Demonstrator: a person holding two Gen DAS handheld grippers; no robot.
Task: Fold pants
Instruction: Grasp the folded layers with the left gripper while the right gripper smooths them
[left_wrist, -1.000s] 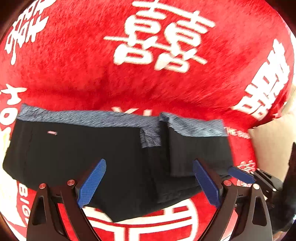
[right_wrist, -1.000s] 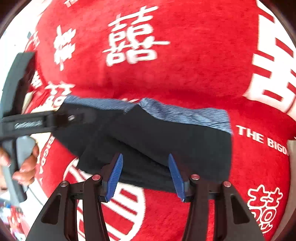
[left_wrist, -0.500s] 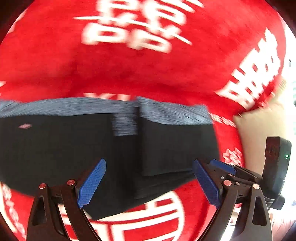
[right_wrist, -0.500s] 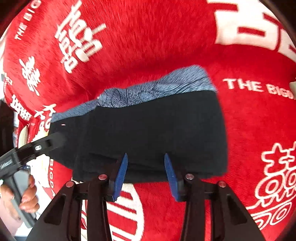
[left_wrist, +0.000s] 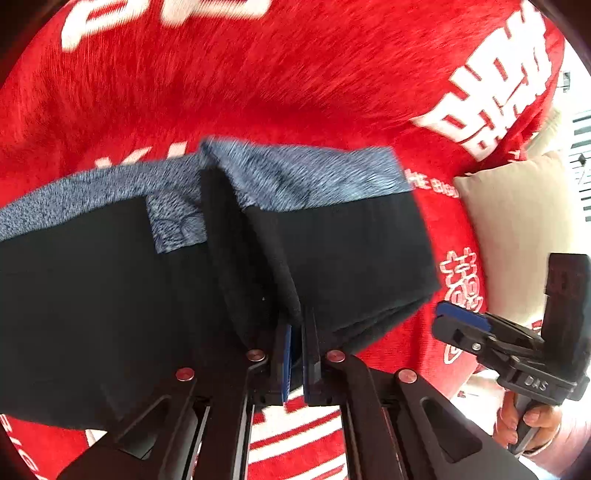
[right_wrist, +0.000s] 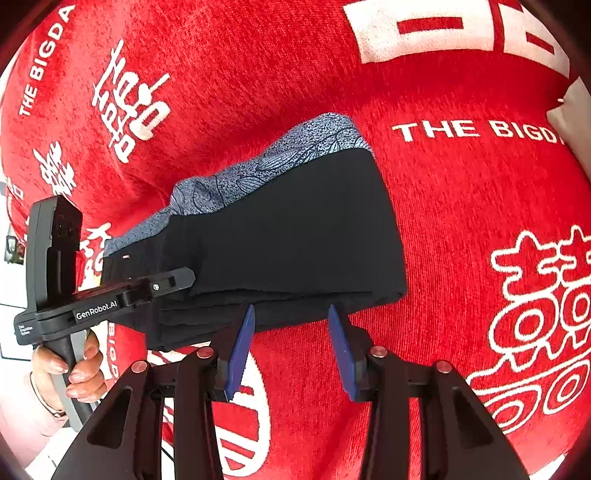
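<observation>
Change since a second ago: left gripper (left_wrist: 293, 354) has snapped from wide open to closed and dropped onto the near hem of the pants (left_wrist: 351, 258); right gripper (right_wrist: 291, 350) has rolled and come closer, its gap a little narrower.
Left fingers: pressed together; a ridge of black cloth rises right at the tips, so I judge a pinch of the hem is caught between them.
Right fingers: apart, gap settled, nothing between them; tips hover just short of the near folded edge.
Pants, place: lying on the red blanket (right_wrist: 461, 192) with white lettering, already doubled over, grey-blue patterned waistband (right_wrist: 280, 162) on the far side.
Handling: soft, limp, light knit; layers will likely slide on each other and sag when lifted. Blanket pile should give some drag.
Where to hold: at the near edge, through all layers at once, one gripper toward each end, so the stack lifts flat.
Left view only: stretch of the pants to the left, overlapping inner fold, beige cushion (left_wrist: 517, 229), right gripper's side.
Right view only: stacked edges of the fold, left gripper resting on cloth, hand (right_wrist: 79, 365) on its handle.
</observation>
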